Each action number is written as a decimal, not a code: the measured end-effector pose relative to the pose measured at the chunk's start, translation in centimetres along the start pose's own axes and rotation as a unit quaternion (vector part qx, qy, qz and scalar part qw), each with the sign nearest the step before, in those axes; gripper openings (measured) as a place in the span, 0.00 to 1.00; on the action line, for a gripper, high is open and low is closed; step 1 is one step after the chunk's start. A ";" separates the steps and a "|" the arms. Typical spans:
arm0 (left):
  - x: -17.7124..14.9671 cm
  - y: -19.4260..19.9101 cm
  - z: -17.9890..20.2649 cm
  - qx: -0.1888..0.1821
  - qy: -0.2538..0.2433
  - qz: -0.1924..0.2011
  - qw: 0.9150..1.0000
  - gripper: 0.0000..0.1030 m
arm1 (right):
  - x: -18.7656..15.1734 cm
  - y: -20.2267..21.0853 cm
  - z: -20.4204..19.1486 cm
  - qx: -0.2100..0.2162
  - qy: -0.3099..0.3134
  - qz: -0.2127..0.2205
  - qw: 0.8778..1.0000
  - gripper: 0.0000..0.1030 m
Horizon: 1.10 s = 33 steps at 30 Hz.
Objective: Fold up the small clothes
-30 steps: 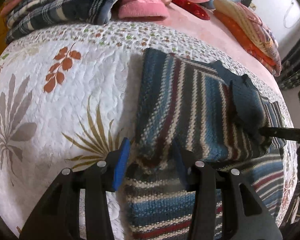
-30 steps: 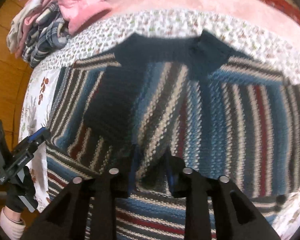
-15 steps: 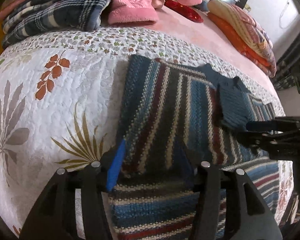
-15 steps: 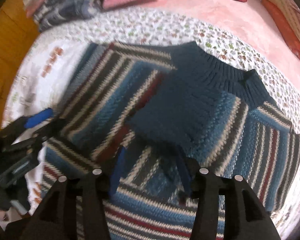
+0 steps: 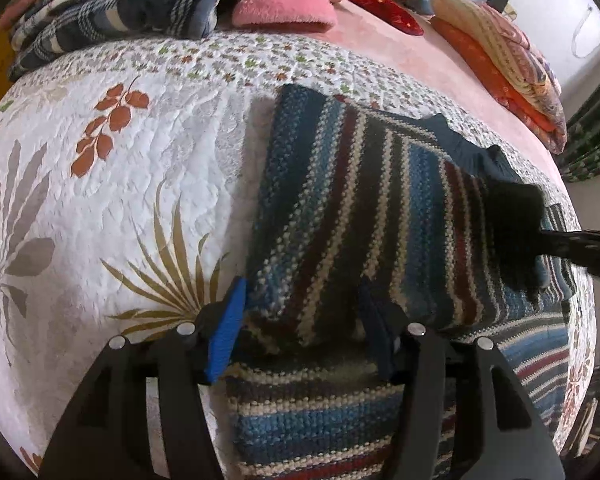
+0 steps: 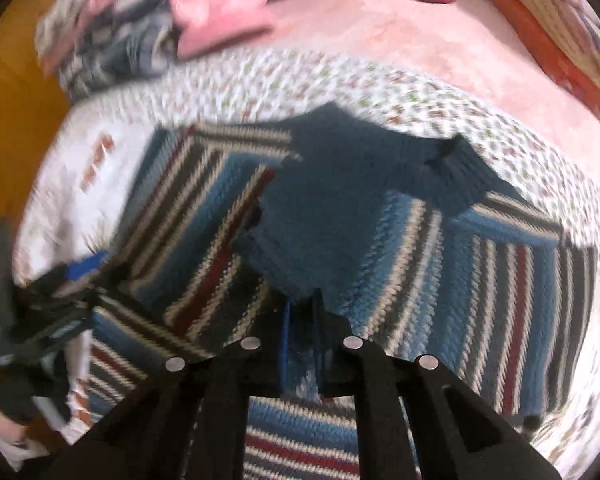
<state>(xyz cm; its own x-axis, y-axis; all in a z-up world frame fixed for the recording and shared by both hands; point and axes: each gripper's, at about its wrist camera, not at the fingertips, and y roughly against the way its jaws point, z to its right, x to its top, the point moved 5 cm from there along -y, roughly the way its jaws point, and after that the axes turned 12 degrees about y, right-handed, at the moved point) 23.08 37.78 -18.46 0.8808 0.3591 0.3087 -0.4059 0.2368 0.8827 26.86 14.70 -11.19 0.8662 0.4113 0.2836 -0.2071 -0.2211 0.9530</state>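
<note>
Now right tool narrowed, clamped on sweater cuff; left tool still apart

Left gripper agape, right gripper seemingly pinched.

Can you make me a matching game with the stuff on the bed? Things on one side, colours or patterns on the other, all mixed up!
Things:
1. sweater
2. fluffy jacket
3. quilt
4. folded blanket

Looks:
A. white with leaf prints
B. navy and white plaid
C. blue, cream and dark red stripes
D. pink

Pairs: 1-C, 2-D, 3-A, 4-B
</note>
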 end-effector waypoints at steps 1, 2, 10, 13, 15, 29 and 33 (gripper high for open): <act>-0.1 -0.1 0.0 -0.001 0.004 -0.002 1.000 0.55 | -0.2 0.8 0.6 0.005 -0.011 0.009 1.000 0.09; -0.1 -0.1 -0.1 0.000 0.005 -0.002 1.000 0.55 | -0.4 1.4 1.3 0.010 -0.024 0.018 0.999 0.09; 0.0 -0.2 0.2 0.013 -0.011 0.005 1.000 0.55 | -5.5 3.7 10.0 0.016 -0.127 0.023 0.991 0.09; 0.7 0.7 0.5 0.027 -0.015 0.028 0.999 0.54 | -8.0 3.0 12.7 0.019 -0.160 0.007 0.987 0.23; 1.7 2.4 0.9 0.024 -0.021 0.060 0.998 0.54 | -9.6 3.2 14.5 0.018 -0.185 0.014 0.982 0.29; -0.8 0.9 5.7 -0.044 -0.074 0.016 0.996 0.55 | -10.9 -0.9 16.3 0.074 -0.257 0.010 0.964 0.41; -1.4 -0.2 5.1 -0.035 -0.075 -0.001 0.997 0.55 | -10.6 0.1 16.0 0.036 -0.215 0.023 0.976 0.13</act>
<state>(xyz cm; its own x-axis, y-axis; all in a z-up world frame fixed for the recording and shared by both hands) 23.16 32.64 -17.22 0.9059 0.2214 0.3611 -0.4158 0.3021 0.8578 24.92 -3.80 -15.82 0.9705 -0.0055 0.2411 -0.2318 -0.2982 0.9259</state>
